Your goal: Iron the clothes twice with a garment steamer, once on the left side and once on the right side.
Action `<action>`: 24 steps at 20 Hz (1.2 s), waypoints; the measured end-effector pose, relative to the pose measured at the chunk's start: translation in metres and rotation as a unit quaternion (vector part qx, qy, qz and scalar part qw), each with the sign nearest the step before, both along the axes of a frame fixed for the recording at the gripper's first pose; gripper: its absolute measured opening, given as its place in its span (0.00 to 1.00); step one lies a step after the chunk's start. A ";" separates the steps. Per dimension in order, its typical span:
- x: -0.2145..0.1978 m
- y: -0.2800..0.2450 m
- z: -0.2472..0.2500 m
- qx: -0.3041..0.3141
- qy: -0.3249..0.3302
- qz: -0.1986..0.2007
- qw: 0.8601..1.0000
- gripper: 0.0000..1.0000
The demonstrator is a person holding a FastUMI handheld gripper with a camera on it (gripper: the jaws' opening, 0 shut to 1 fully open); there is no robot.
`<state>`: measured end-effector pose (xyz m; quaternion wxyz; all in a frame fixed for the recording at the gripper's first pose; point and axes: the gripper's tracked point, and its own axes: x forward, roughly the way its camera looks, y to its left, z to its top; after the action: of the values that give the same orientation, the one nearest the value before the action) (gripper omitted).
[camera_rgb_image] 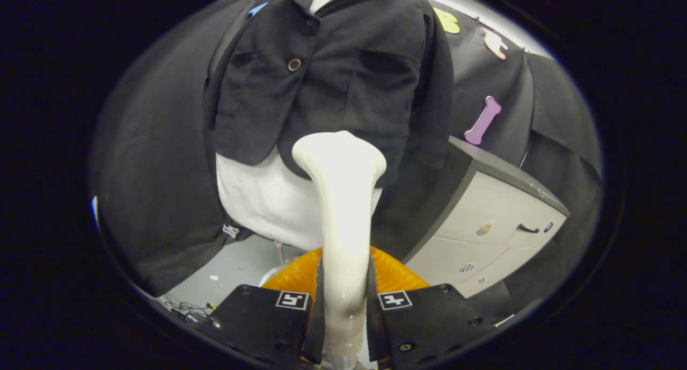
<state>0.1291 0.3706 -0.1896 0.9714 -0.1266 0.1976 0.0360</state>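
- Hanging at the far left, behind everything else, the booth's black cloth wall (155, 160) falls in folds down to a pale grey floor (236, 268).
- On that floor, near the left finger, lies a small tangle of thin wires (188, 309).
- Next comes the clothing: a black jacket (327, 74) hangs facing the camera over a white garment (263, 203), whose lower part shows below the jacket's hem.
- A round brown button (294, 64) sits on the jacket's front, left of its middle line.
- In the middle, the garment steamer (343, 209) rises from between the fingers; its cream-white neck widens into a flat head at the level of the jacket's lower hem, on the jacket's right front panel. Whether the head touches the cloth cannot be told.
- The gripper (343, 305) has both fingers pressed against the steamer's neck, one on each side, holding it in a narrow grip.
- An orange ribbed part (392, 273) shows just beyond the fingers, around the neck's base.
- To the right stands a pale cabinet (499, 219) with a dark top, drawers and a dark handle (528, 229).
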 end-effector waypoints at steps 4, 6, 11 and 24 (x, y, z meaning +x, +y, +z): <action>-0.012 0.034 0.074 0.028 -0.071 0.029 0.997 0.34; -0.020 0.056 0.126 0.044 -0.119 0.050 0.991 0.34; -0.026 0.123 0.266 0.067 -0.269 0.106 0.955 0.34; 0.073 0.224 0.375 0.046 -0.342 0.102 0.933 0.34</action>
<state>0.2022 0.5951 0.1851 0.9761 -0.1056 -0.1629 0.0981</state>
